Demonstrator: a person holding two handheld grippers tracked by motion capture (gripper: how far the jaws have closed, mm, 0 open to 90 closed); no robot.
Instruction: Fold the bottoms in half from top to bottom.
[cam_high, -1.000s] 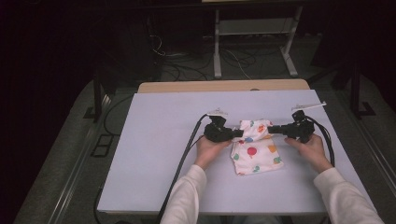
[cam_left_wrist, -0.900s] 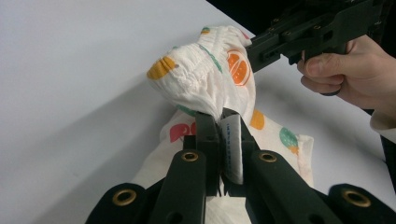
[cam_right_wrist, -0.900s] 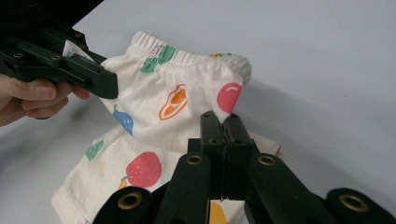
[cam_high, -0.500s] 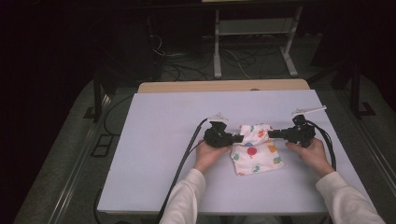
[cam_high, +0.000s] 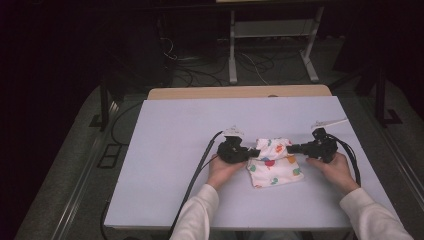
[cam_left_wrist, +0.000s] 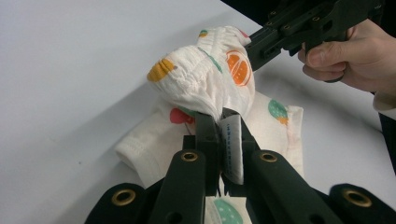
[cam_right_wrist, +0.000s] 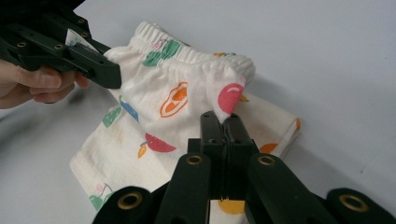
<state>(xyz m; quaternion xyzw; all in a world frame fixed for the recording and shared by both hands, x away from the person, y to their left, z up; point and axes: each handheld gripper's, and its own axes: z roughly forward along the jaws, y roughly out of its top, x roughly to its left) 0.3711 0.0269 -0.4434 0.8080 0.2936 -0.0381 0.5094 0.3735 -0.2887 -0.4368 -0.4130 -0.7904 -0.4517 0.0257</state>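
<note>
High view: printed shorts (cam_high: 272, 162) on white table (cam_high: 165, 150).
Left gripper (cam_high: 248, 152): clamped on waistband.
Right gripper (cam_high: 290, 148): clamped on waistband, opposite end.

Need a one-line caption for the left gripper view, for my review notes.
Left gripper shut on the elastic waistband of fruit-print shorts, lifting it off the white table; right gripper grips the far side.

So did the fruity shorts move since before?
Yes. The shorts sit a little nearer the table's front edge, their waistband lifted by both grippers.
</note>
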